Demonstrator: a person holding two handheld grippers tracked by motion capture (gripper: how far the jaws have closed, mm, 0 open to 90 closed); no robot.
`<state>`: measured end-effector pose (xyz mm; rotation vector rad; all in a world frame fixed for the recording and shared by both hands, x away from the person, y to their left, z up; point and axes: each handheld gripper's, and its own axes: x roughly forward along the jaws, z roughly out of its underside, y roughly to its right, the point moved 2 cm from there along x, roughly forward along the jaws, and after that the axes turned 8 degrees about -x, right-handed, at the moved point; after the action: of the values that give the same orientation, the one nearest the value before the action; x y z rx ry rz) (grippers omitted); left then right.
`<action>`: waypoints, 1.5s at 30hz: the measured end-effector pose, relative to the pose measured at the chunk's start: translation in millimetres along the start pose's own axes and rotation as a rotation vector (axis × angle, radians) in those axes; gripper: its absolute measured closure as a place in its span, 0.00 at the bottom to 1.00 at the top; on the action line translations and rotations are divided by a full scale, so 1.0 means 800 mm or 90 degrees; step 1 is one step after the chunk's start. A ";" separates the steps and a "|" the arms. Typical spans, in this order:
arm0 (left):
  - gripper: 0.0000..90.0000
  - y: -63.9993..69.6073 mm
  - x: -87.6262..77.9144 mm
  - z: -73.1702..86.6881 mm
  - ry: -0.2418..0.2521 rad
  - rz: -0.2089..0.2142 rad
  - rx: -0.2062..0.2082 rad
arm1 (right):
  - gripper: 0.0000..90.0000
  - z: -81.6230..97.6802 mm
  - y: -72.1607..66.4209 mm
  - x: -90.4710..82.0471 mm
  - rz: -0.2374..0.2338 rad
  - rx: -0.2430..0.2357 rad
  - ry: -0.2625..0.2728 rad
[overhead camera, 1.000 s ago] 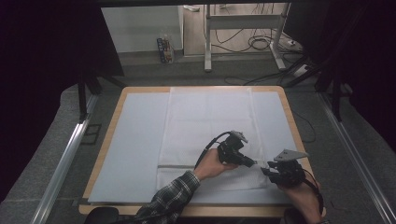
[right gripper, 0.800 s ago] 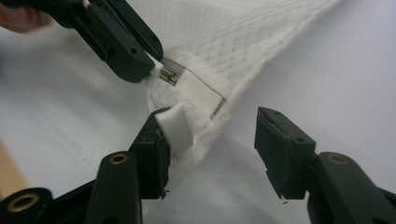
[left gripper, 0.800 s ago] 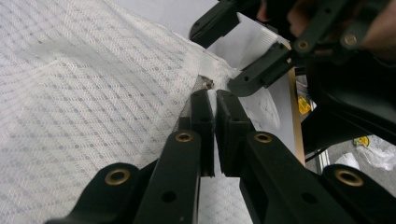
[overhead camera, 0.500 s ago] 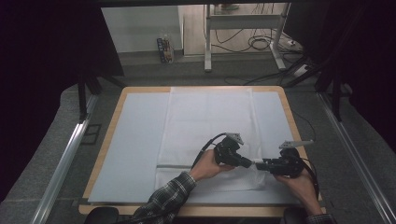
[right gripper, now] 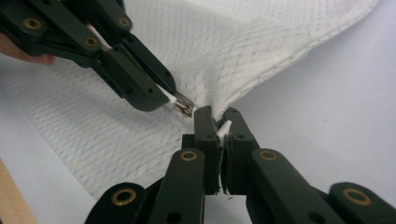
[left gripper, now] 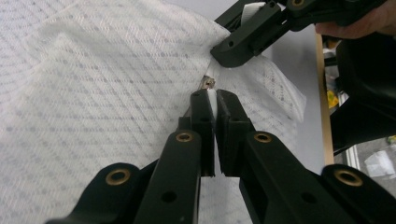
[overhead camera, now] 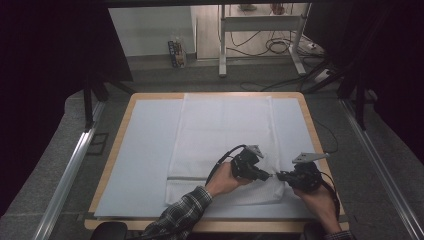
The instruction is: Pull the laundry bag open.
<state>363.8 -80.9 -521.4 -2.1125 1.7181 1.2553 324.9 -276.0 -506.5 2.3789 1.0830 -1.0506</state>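
A white woven cloth (overhead camera: 225,130) lies flat on a pale blue mat (overhead camera: 145,150), its near right corner bunched up. My left gripper (overhead camera: 269,175) is shut on a fold of that cloth (left gripper: 93,93), seen between its own jaws (left gripper: 213,100); a small metal piece (left gripper: 208,83) like a zipper pull sits just past the tips. My right gripper (overhead camera: 280,176) faces it tip to tip. Its jaws (right gripper: 217,122) have just been closing and now pinch the cloth's (right gripper: 243,46) edge. The left gripper (right gripper: 180,103) sits right beside it there, and the right gripper (left gripper: 233,46) appears at the top of the left gripper view.
The mat covers a wooden table (overhead camera: 311,125), whose right rim is close to my right hand. Metal rails (overhead camera: 65,170) (overhead camera: 385,170) run along both sides. Beyond the far edge stand a frame's legs with floor cables (overhead camera: 260,45) and a small box (overhead camera: 175,52).
The right gripper has swung in toward the left gripper's tips and closed on the cloth edge. The left gripper has stayed put, still gripping the cloth.
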 end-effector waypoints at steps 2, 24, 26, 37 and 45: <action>0.97 0.001 -0.001 0.001 -0.012 -0.019 0.008 | 0.96 0.002 0.000 0.001 0.019 0.001 -0.016; 0.97 -0.003 -0.021 0.018 -0.024 -0.049 0.007 | 0.96 0.008 0.001 0.003 0.042 0.000 -0.036; 0.97 -0.005 -0.023 0.021 -0.028 -0.052 0.010 | 0.96 0.009 0.001 0.003 0.042 0.002 -0.038; 0.97 -0.012 -0.037 0.035 -0.029 -0.063 0.000 | 0.96 0.009 0.001 0.004 0.049 -0.004 -0.042; 0.97 -0.018 -0.049 0.047 -0.032 -0.072 -0.010 | 0.96 0.009 0.000 0.004 0.055 -0.008 -0.048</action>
<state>357.2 -25.3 -524.8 -2.1352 1.5504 1.2815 322.8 -278.5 -514.2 2.3343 0.9491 -1.0895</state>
